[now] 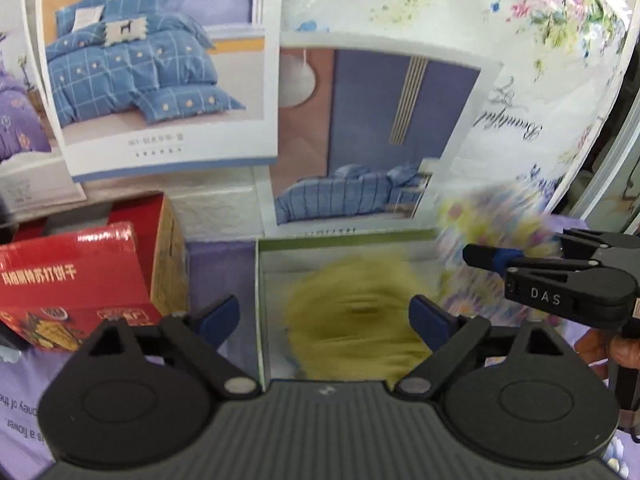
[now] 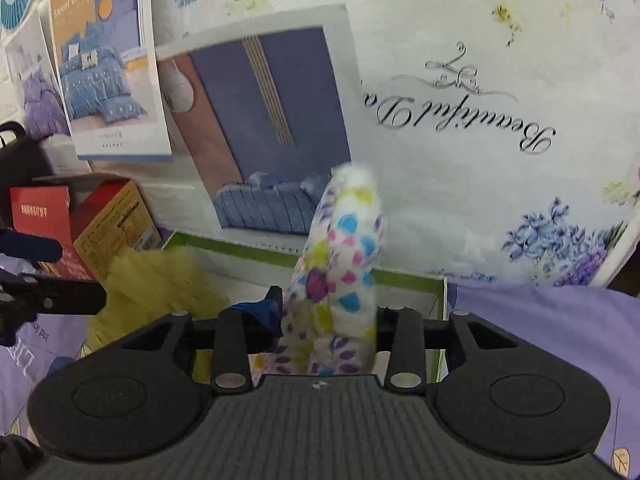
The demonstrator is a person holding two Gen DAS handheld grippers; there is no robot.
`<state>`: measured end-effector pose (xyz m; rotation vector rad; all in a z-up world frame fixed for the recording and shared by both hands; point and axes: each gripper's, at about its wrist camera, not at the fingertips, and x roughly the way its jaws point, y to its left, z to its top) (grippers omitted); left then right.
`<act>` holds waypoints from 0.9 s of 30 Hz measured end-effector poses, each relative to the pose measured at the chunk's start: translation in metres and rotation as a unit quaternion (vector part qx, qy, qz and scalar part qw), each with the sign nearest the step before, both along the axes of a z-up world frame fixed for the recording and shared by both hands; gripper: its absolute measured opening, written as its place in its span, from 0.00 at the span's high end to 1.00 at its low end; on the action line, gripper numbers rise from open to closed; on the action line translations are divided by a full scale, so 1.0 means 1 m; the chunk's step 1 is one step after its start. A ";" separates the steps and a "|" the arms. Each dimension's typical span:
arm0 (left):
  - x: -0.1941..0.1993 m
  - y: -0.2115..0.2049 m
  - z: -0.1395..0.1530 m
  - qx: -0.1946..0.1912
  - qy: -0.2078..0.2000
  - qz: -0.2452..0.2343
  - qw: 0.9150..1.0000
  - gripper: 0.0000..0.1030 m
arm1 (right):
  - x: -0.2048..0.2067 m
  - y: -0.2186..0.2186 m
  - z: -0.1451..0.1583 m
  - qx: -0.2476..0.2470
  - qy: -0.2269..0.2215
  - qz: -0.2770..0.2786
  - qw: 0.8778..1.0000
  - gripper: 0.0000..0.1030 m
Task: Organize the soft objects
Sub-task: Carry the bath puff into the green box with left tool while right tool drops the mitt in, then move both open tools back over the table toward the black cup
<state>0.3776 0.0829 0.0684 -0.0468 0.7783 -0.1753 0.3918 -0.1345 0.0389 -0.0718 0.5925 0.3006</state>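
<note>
1. The step in hand, as I judge it, is dropping two soft cloths into the green-rimmed box (image 1: 344,236), which sits open on the lavender bedsheet (image 2: 540,320) against a row of bedding posters.

2. The left gripper (image 1: 324,316) stands wide open, its blue pads well apart with nothing between them. Beyond it a yellow-green fluffy cloth (image 1: 352,312), motion-blurred, lies over the box's inside; in the right wrist view the same cloth (image 2: 160,284) is bunched at the box's left edge and partly spills over the rim there. Whether it has settled or is in mid-fall I cannot tell.

3. The right gripper (image 2: 328,320) is narrow, and a white cloth with coloured spots (image 2: 340,264) stands up between its jaws, above the box's near edge. The left pad looks close to the fabric; the right pad is hidden behind it, so I cannot tell whether the cloth is pinched or has come loose.

4. In the left wrist view the right gripper (image 1: 492,260) shows at the box's right edge, the spotted cloth a blur behind it.

5. A red biscuit carton (image 1: 68,280) stands just left of the box, not part of the job.

6. Next, I judge, the spotted cloth should be freed fully over the box's open middle, and then the yellow-green cloth's overhang tucked inside the left rim.
</note>
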 end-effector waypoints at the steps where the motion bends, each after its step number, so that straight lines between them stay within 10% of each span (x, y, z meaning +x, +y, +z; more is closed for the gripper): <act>1: -0.001 0.001 0.004 -0.005 -0.004 0.003 1.000 0.10 | -0.001 -0.002 0.006 0.001 -0.012 -0.001 1.000 0.71; 11: -0.041 -0.006 0.042 -0.008 -0.044 -0.004 0.999 0.10 | -0.033 -0.019 0.050 0.017 -0.077 0.000 0.997 0.50; 27: -0.222 -0.037 0.058 -0.003 -0.104 -0.049 0.993 0.08 | -0.203 -0.010 0.041 0.011 -0.072 0.041 0.996 0.40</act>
